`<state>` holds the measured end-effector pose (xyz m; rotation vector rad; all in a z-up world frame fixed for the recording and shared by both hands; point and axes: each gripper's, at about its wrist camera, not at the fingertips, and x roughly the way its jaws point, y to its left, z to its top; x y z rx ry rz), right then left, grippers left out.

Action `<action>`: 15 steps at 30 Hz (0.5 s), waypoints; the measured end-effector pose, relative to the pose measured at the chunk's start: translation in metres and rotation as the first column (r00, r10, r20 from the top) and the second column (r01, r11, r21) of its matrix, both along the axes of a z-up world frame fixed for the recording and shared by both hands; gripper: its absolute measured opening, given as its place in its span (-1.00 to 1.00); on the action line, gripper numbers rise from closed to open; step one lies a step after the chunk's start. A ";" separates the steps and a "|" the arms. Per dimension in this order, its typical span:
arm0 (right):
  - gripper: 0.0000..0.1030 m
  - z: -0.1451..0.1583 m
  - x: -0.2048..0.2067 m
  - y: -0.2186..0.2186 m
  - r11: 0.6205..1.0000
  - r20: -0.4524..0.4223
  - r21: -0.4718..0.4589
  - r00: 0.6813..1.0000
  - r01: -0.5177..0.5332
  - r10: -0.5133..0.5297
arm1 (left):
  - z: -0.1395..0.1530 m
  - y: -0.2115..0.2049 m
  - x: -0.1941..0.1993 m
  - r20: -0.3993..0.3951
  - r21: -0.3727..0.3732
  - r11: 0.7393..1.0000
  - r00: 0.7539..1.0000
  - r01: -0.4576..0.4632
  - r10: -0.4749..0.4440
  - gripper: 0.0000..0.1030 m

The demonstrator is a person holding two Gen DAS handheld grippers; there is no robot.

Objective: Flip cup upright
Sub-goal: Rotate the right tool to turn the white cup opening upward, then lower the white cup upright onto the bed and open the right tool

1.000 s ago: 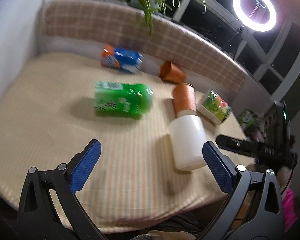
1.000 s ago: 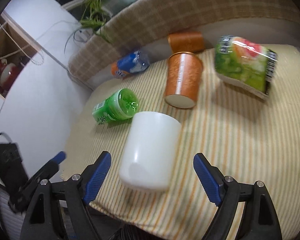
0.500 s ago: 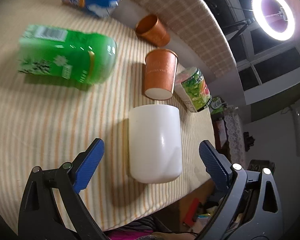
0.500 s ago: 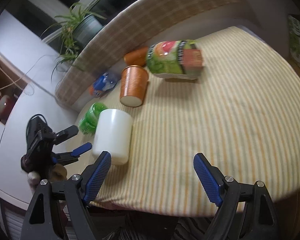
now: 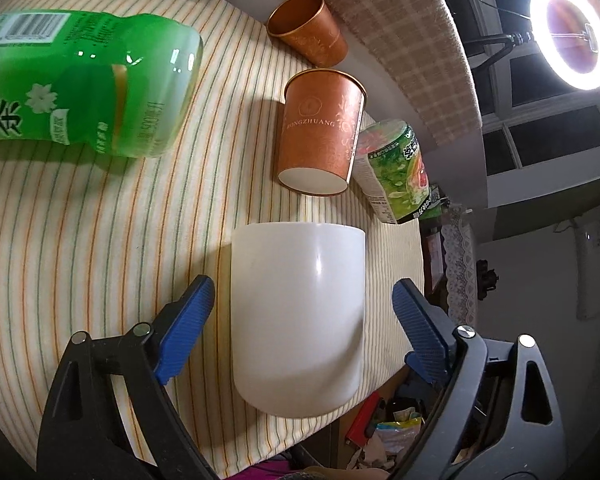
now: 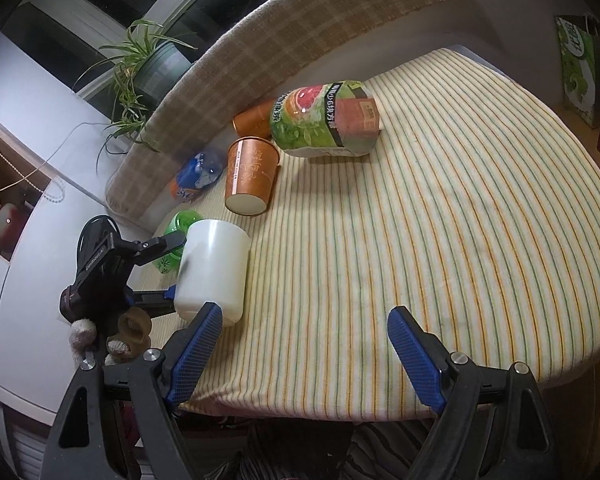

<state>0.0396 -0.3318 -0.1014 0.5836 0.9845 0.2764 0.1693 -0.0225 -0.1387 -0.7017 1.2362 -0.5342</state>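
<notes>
- The white cup [image 5: 298,316] lies on its side near the front edge of the striped tablecloth [image 5: 80,240], closed base toward us and mouth pointing away at the orange paper cup [image 5: 320,128] just beyond it.
- Our left gripper [image 5: 300,320] is spread wide, with one blue pad [image 5: 184,320] on each side of the cup; neither pad looks to be touching it yet.
- Our right gripper [image 6: 300,354] is also spread and holds nothing, hanging over bare cloth to the right of the cup [image 6: 212,268].
- We judge the step in hand to be the grasp: we should ease the left gripper a little further along the cup so the pads bite near mid-body, not at the rounded base where they could slide off.
- We should close evenly; the wall is smooth and glossy, so a lopsided squeeze may roll it sideways.
- The cup sits close to the table edge, so we lift slightly before turning, and tip the mouth upward and away from the orange paper cup.
- The green bottle [image 5: 80,84] and the green packet [image 5: 396,168] lie apart from the cup and should not interfere.
</notes>
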 end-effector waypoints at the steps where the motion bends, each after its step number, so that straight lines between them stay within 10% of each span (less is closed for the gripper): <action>1: 0.70 -0.001 0.000 -0.002 1.000 -0.002 0.002 1.000 0.003 -0.003 | -0.001 -0.001 0.001 -0.003 0.001 1.000 1.000 0.003 -0.003 0.64; 15: 0.70 -0.008 0.000 -0.011 1.000 -0.013 -0.002 1.000 0.021 -0.021 | -0.005 -0.009 0.005 -0.009 0.019 1.000 1.000 0.017 -0.016 0.48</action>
